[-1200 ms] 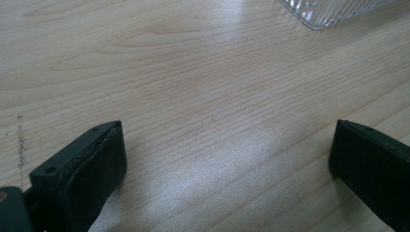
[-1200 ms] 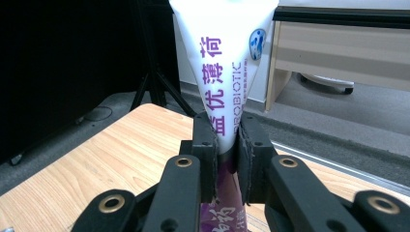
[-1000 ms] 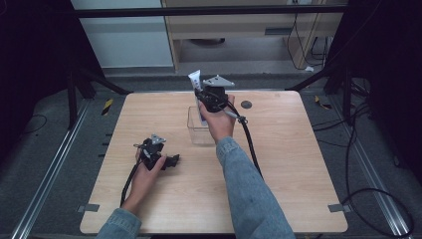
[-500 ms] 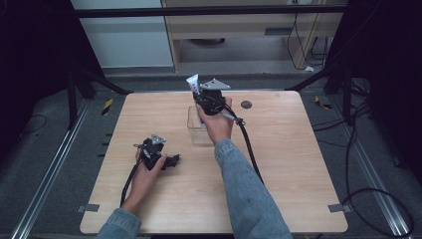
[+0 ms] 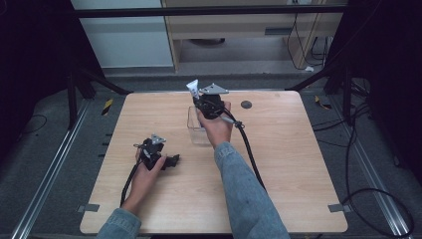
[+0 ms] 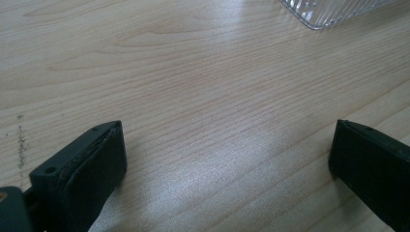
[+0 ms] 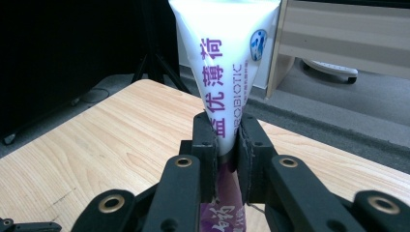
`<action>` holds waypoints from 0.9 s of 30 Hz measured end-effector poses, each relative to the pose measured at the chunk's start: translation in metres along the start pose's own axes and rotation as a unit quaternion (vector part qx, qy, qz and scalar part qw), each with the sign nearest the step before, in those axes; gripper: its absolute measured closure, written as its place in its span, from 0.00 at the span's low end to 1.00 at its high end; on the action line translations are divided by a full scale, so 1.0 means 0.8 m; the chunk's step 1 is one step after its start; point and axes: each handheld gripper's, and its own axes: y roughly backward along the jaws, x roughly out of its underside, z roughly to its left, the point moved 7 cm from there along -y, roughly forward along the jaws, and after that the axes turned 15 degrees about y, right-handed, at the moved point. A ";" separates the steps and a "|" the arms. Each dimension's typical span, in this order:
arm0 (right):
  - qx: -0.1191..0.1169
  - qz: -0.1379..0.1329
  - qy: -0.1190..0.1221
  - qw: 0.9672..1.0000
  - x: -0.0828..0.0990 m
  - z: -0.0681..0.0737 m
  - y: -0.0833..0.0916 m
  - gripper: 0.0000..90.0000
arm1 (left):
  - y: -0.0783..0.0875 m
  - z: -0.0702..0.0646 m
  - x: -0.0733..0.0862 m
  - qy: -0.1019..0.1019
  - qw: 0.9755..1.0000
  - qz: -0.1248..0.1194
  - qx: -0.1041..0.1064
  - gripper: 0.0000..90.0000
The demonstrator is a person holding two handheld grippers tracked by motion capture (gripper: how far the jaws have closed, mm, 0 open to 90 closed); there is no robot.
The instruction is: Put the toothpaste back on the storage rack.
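The right gripper [image 5: 198,94] is raised over the far middle of the table [image 5: 298,164], its jaws clamped on a white tube [image 5: 192,88] that sticks up and away from the person. In the right gripper view the jaws pinch the tube [image 7: 225,72] across its narrow part, the wide flat end at the top; the tube is white with purple characters and the word PROBIOTIC, and turns purple below the jaws. The right hand [image 5: 216,127] holds that gripper just above a clear box [image 5: 197,130], which stands on the table near its middle, slightly toward the far edge. A black cable [image 5: 251,154] trails from the gripper back along the sleeve [image 5: 244,194]. The left gripper [image 5: 172,160] rests low on the table at the near left, held by the left hand [image 5: 144,172], jaws pointing right. In the left gripper view its jaws stand wide apart with bare wood between them, and a corner of the ribbed clear box [image 6: 329,9] shows at the top edge. A dark round spot [image 5: 246,104] lies on the table near the far edge.
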 end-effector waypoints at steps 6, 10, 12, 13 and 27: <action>-0.003 0.006 0.004 1.000 0.003 0.004 -0.002 0.89 | 0.000 0.000 0.000 0.000 1.000 0.000 0.000 0.00; -0.004 0.013 0.007 1.000 0.008 0.005 -0.002 0.89 | 0.000 0.000 0.000 0.000 1.000 0.000 0.000 0.00; -0.004 0.016 0.008 1.000 0.011 0.006 -0.003 0.89 | 0.000 0.000 0.000 0.000 1.000 0.000 0.000 0.00; -0.005 0.017 0.009 1.000 0.013 0.006 -0.003 0.89 | 0.000 0.000 0.000 0.000 1.000 0.000 0.000 0.00; -0.015 0.031 0.017 0.999 0.026 0.014 -0.001 0.89 | 0.000 0.000 0.000 0.000 1.000 0.000 0.000 0.00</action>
